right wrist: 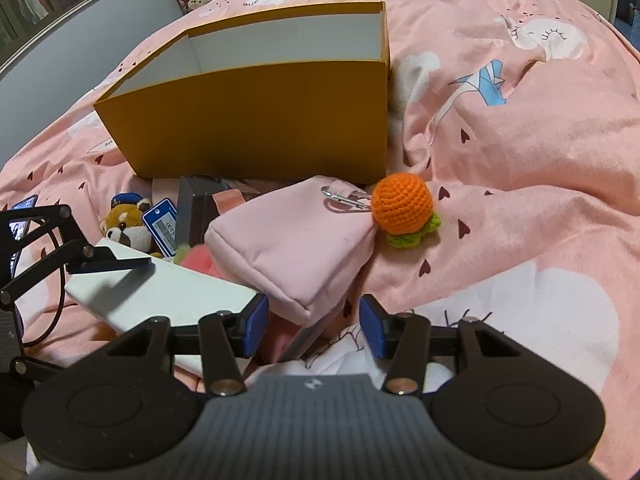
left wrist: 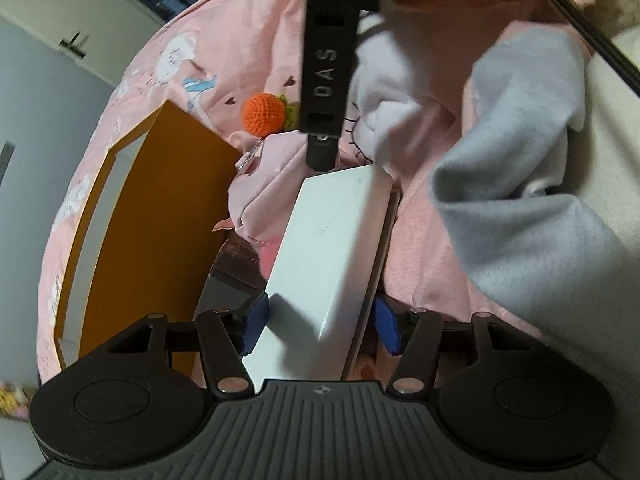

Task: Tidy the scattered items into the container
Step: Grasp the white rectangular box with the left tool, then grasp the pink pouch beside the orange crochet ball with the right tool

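Note:
My left gripper (left wrist: pixel 320 322) is shut on a long white box (left wrist: pixel 332 248) and holds it tilted above the bed; the box also shows in the right wrist view (right wrist: pixel 168 292) with the left finger on it. The open orange container (right wrist: pixel 256 120) stands on the pink bedspread, left of the white box in the left wrist view (left wrist: pixel 160 216). My right gripper (right wrist: pixel 312 326) is open and empty, just in front of a pink pouch (right wrist: pixel 296 240) that has an orange crochet ball (right wrist: pixel 402 202) clipped to it.
A brown plush toy (right wrist: pixel 128 226) with a blue tag, a dark box (right wrist: pixel 196 208) and a pink fluffy item (right wrist: pixel 200 260) lie in front of the container. A grey and white garment (left wrist: pixel 528 184) lies at the right. Glasses (right wrist: pixel 40 280) lie at the left.

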`<state>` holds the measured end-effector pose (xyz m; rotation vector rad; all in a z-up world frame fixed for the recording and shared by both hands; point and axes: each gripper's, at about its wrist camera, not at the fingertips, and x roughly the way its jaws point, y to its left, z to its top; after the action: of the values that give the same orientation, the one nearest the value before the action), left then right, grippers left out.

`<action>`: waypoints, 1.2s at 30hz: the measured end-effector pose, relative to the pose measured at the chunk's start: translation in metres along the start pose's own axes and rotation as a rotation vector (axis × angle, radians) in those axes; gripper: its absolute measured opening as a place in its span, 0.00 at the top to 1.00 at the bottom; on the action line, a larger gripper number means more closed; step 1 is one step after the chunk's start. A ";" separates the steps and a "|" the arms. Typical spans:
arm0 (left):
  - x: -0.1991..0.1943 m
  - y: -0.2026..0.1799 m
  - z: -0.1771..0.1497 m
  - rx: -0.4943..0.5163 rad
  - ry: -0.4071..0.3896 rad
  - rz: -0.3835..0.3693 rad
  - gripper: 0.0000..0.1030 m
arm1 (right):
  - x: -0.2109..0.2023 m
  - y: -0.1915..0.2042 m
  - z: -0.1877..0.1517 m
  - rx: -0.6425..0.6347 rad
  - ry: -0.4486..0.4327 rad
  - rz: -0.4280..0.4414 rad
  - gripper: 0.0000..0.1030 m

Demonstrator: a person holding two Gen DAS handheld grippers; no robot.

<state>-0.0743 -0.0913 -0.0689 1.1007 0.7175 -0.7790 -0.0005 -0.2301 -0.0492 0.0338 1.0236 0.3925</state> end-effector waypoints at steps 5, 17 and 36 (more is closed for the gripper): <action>-0.010 0.008 -0.005 -0.087 -0.014 -0.006 0.46 | -0.001 -0.002 -0.001 0.012 -0.009 0.009 0.51; -0.014 0.079 -0.035 -0.603 -0.004 -0.093 0.59 | 0.008 -0.044 0.014 0.393 0.017 0.231 0.45; 0.004 0.099 -0.051 -0.854 0.039 0.032 0.59 | 0.033 -0.074 0.032 0.764 0.036 0.439 0.32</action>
<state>0.0046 -0.0184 -0.0383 0.3485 0.9385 -0.3472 0.0634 -0.2827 -0.0748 0.9514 1.1516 0.3775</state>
